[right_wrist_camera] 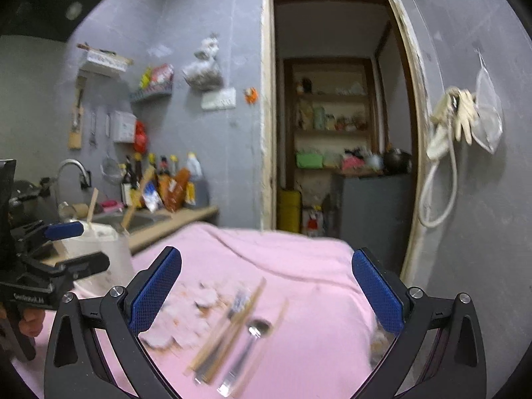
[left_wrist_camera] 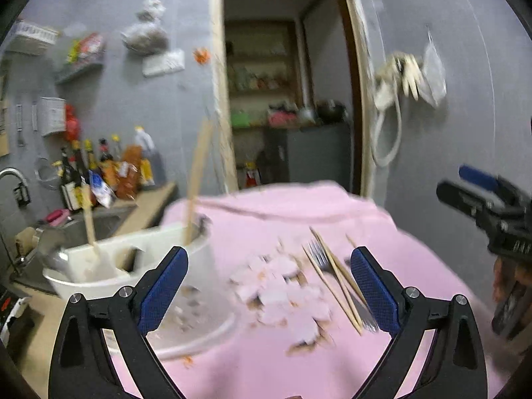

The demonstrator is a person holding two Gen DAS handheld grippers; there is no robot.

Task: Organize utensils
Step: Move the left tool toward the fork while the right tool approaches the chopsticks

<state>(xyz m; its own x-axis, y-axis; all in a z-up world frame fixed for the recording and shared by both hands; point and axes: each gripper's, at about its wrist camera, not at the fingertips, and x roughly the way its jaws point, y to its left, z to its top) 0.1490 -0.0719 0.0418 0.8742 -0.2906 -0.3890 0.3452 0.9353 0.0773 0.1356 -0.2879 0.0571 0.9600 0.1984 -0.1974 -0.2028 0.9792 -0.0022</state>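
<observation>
Two claws hang over the pink cloth (right_wrist_camera: 299, 266) on the tabletop, both spread wide with nothing between the pads: the left claw (left_wrist_camera: 269, 289) and the right claw (right_wrist_camera: 266, 292). The loose utensils lie in one heap on the cloth, at about 1 o'clock from the left claw's middle and at 6 o'clock below the right claw's middle. In it I count one fork (left_wrist_camera: 321, 256), one spoon (right_wrist_camera: 256, 329), and what look like three or four chopsticks (left_wrist_camera: 335, 279); blur keeps me from a firmer count. The white holder (left_wrist_camera: 139, 266) stands at 9 o'clock in the left view, with one chopstick (left_wrist_camera: 198, 179) upright in it and one pale spatula (left_wrist_camera: 89, 222) leaning in another slot. A patch of pale petal-like shapes (left_wrist_camera: 282, 289) shows on the cloth beside the heap; I cannot tell whether they are printed or loose. The main risk, as I judge it, lies in the overlap: the chopsticks cross the fork, so a claw closing on one piece may drag or flick its neighbours, and thin sticks can slip from wide pads. The soft, wrinkled cloth may bunch under a low approach. The holder sits near the tabletop's edge, so a hard push while dropping something in could tip it. The two claws are also close enough to collide over the heap.
</observation>
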